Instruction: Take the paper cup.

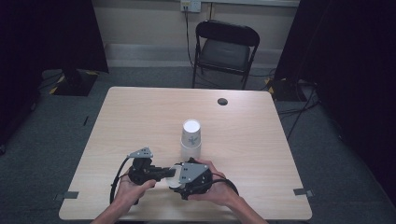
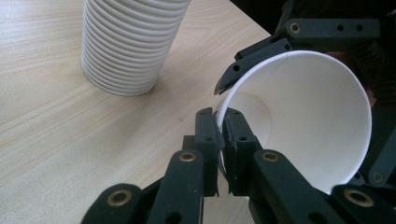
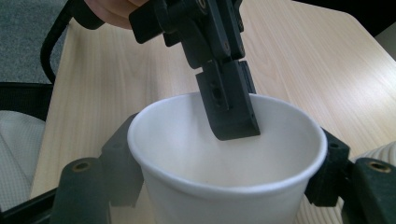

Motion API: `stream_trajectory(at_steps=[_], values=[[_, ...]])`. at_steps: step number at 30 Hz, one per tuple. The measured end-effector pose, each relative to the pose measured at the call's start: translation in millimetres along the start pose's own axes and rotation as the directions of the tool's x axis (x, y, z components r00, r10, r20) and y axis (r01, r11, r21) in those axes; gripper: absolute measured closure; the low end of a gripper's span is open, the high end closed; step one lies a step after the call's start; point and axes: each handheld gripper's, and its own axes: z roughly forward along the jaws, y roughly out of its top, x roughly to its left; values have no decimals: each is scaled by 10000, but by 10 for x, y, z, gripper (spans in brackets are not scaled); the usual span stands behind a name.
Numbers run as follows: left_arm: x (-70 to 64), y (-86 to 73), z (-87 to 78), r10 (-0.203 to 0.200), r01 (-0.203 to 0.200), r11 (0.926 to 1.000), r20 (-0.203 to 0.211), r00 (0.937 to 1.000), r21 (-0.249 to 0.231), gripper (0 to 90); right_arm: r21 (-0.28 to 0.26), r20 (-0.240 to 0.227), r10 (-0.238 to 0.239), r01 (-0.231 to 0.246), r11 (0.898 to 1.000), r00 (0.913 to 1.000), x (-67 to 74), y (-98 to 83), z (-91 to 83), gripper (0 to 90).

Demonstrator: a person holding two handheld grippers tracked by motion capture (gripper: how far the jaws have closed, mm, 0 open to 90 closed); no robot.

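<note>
A single white paper cup (image 2: 303,121) is held between both grippers near the table's front edge, low over the tabletop. My left gripper (image 2: 222,140) is shut on the cup's rim, one jaw inside the cup and one outside. My right gripper (image 3: 224,186) is shut on the cup's body, with a jaw pressed against each side. In the high view the left gripper (image 1: 167,172) and the right gripper (image 1: 181,181) meet at the cup (image 1: 173,179). A tall stack of upside-down paper cups (image 1: 191,135) stands just beyond them, also seen as the stack (image 2: 126,42) in the left gripper view.
The wooden table (image 1: 140,116) has a dark round hole (image 1: 222,101) near its far edge. A black folding chair (image 1: 226,46) stands behind the table. Both of the person's hands rest close to the front edge.
</note>
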Motion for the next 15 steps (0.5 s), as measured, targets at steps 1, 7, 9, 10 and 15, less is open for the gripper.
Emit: stream_trajectory(at_steps=[1, 7, 9, 10, 15], values=[[-3, -3, 0, -12, 12, 10000, -10, 10000, -10, 824, 8, 6, 17, -17, 10000, 10000, -2, -4, -2, 288], [-15, -8, -34, 163, -164, 9997, -43, 9999, -165, 722, -32, -31, 305, -305, 9995, 9995, -26, -28, -26, 285], [-20, -2, -60, 249, -250, 9994, -51, 9997, -257, 705, -75, -52, 444, -444, 9990, 9990, -41, -38, -37, 287], [-23, 1, -76, 320, -322, 9991, -60, 9995, -288, 698, -87, -57, 511, -511, 9987, 9987, -48, -44, -43, 286], [-37, 11, -151, 567, -585, 9963, -309, 9979, -623, 647, -142, -104, 820, -821, 9965, 9966, -80, -69, -57, 286]])
